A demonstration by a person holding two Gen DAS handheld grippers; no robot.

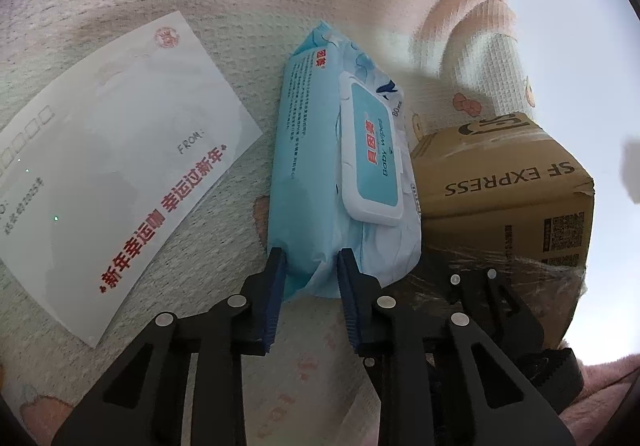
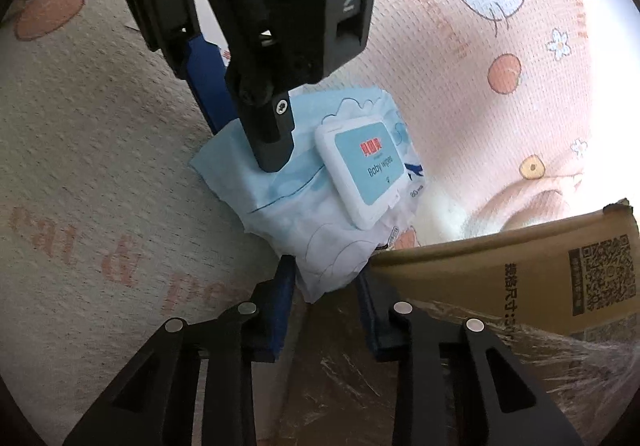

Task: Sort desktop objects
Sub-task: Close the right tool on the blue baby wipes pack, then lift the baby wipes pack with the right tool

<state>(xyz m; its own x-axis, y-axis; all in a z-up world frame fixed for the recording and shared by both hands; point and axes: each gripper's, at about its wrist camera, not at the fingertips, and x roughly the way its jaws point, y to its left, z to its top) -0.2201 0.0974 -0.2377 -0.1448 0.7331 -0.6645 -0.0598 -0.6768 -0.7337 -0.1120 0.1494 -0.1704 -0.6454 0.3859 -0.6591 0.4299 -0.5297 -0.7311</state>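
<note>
Pale blue soft plastic pack of baby wipes [image 1: 320,166] with a white-rimmed turquoise flip lid, closed, lying lengthwise, one crinkled end between blue tool fingers. Just beside it, touching along one side, a brown cardboard shipping box [image 1: 508,198] printed "SF EXPRESS", partly wrapped in clear tape. On the other side, apart, a flat white paper envelope [image 1: 120,170] with red lettering.

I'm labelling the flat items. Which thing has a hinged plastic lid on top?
The wipes pack: a white-rimmed flip lid sits on it. The envelope and box have none.
</note>
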